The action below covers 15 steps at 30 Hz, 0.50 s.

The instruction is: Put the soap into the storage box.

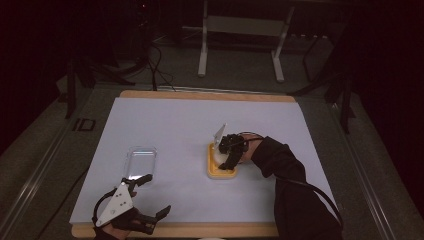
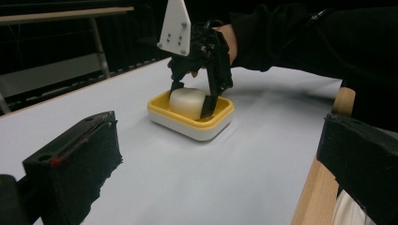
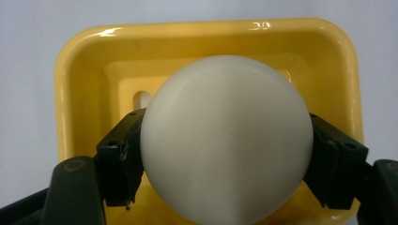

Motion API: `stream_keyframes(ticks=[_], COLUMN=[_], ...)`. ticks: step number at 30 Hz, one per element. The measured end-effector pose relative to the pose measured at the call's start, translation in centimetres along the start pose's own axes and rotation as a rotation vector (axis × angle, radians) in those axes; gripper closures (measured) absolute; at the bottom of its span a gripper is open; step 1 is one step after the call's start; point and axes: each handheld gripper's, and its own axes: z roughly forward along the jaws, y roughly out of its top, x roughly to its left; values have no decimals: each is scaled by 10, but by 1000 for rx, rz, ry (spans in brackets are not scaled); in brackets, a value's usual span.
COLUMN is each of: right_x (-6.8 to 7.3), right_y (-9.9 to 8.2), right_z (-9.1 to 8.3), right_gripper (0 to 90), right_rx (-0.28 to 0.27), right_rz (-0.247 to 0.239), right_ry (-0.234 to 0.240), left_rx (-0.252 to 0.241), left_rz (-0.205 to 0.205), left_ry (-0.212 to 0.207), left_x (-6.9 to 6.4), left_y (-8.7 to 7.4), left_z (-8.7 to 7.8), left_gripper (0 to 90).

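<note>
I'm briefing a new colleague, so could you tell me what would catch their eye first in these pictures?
The yellow dish right of the table's centre stands out, with the right gripper shut on a white soap bar in it. To its left lies a clear lid, and the left gripper rests open near the front edge.

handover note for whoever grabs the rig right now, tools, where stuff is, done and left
Right tool: shut on the white soap bar, which is down inside the yellow dish; whether it rests on the bottom is unclear.
Left tool: open, holding nothing, near the table's front edge.
Clear lid: lying on the table left of the dish.
Done: soap brought into the dish.
Left, likely: release the soap, then fit the lid.
</note>
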Motion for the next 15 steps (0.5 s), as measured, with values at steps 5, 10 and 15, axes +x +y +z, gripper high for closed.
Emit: stream_keyframes(ticks=[5, 10, 15], right_x=[-1, -1, 1], right_y=[1, 2, 4], right_z=[2, -7, -23], right_gripper=[243, 238, 239], right_rx=[8, -14, -56], right_rz=[11, 19, 18], right_ry=[14, 17, -15], left_rx=[2, 5, 9], left_rz=[0, 0, 2], left_ry=[-2, -5, -8], left_x=[0, 0, 0], left_y=[0, 0, 0], left_z=[0, 1, 1], left_gripper=[0, 0, 0])
